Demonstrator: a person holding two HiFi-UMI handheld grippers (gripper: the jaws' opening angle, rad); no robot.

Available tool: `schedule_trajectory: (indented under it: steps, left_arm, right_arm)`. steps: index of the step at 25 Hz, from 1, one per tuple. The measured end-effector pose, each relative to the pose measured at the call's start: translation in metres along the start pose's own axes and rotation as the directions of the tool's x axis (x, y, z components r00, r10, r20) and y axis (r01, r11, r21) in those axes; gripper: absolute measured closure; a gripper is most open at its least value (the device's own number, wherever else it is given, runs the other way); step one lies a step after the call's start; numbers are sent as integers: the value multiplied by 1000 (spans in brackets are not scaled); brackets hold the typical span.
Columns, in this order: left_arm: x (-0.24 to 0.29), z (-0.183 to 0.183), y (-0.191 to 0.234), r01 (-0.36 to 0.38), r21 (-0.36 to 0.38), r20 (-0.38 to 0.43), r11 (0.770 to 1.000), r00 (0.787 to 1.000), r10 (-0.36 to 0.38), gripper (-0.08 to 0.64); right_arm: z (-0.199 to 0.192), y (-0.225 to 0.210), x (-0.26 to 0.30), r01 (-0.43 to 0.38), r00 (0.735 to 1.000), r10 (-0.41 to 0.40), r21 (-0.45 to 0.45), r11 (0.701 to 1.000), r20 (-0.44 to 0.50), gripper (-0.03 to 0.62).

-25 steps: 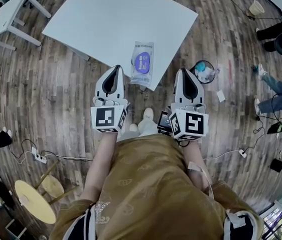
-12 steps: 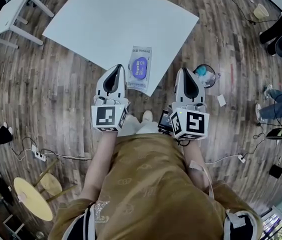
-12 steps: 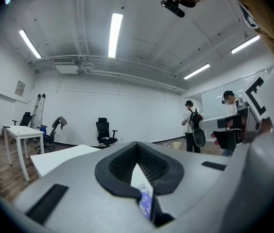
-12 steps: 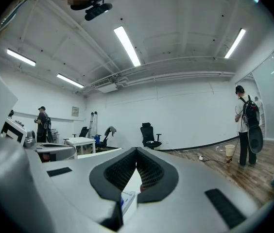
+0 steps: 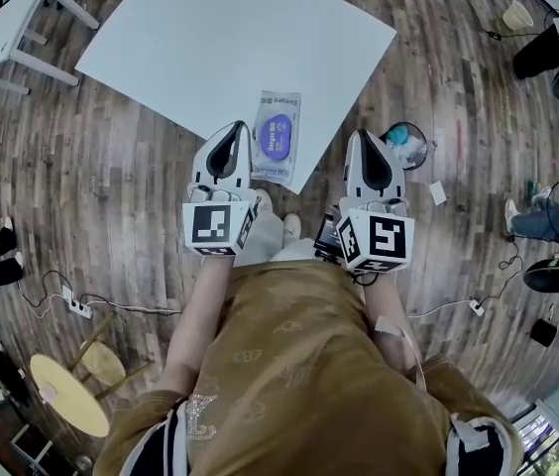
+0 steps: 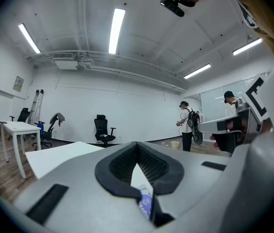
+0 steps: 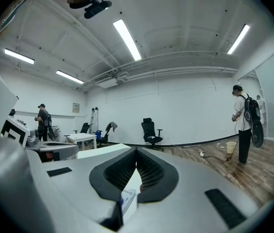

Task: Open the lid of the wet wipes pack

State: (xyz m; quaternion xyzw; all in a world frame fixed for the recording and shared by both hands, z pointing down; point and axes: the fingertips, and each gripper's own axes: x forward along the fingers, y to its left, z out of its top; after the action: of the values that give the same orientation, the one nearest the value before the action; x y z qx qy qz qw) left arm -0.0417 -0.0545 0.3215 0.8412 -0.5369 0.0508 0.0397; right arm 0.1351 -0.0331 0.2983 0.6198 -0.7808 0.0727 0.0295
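Fingers (image 6: 113,170) of the left gripper (image 5: 235,129) meet at their tips, and the black ribbed pads close on nothing, with only a thin slit behind the tips. This gripper is held level above the brown wood-plank floor (image 5: 111,167), just off the near edge of the large white rectangular table (image 5: 230,28).

To its right, the flat, pale plastic wet wipes pack (image 5: 278,137) lies on the table at the near edge, close to the near right corner. Its purple oval lid (image 5: 279,133) faces up and seems to lie flat and closed, though it is small in the head view. The pack sits between the 2 grippers and a little farther out, touching neither.

Right of the pack, the right gripper (image 5: 357,137) is held the same way, its 2 fingers (image 7: 154,171) also together at the tips and gripping nothing. Farther right on the floor stands a round black wire basket (image 5: 405,145) with blue and white scraps inside.
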Motion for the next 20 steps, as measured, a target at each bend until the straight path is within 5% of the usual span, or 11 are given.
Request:
schedule_trajectory:
  steps: [20]
  left_arm:
    - [25, -79, 28, 43, -67, -165, 997, 985, -54, 560]
  right_arm:
    - [-85, 37, 52, -58, 973, 58, 8, 998, -224, 584]
